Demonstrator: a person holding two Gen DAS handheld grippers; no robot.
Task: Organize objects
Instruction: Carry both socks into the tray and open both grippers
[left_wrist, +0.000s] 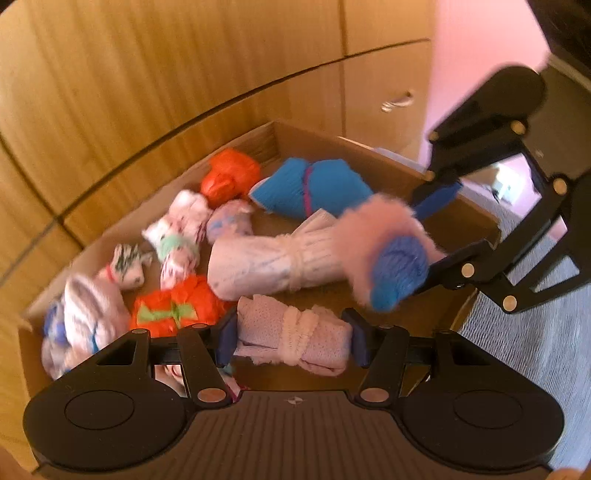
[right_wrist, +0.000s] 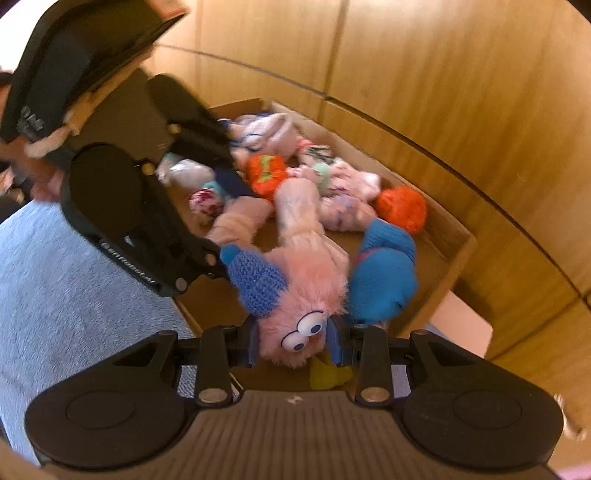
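Note:
An open cardboard box (left_wrist: 310, 134) holds several rolled cloth bundles. My left gripper (left_wrist: 291, 343) is shut on a pale pink dotted roll (left_wrist: 295, 341) tied with a lace band, low over the box's near side. In the right wrist view that left gripper (right_wrist: 236, 221) comes in from the upper left with the roll (right_wrist: 240, 221) between its fingers. My right gripper (right_wrist: 295, 343) is shut on a fluffy pink toy (right_wrist: 306, 295) with googly eyes and a blue knit part. Seen from the left wrist, the right gripper (left_wrist: 439, 229) carries the toy (left_wrist: 388, 251) over the box's right side.
Inside the box (right_wrist: 458, 236) lie a blue knit bundle (left_wrist: 314, 188), two orange bundles (left_wrist: 229, 173) (left_wrist: 173, 310), a long pale roll (left_wrist: 273, 262) and several white patterned ones. Wooden cabinet fronts (left_wrist: 184, 74) rise behind. Grey carpet (right_wrist: 74, 277) borders the box.

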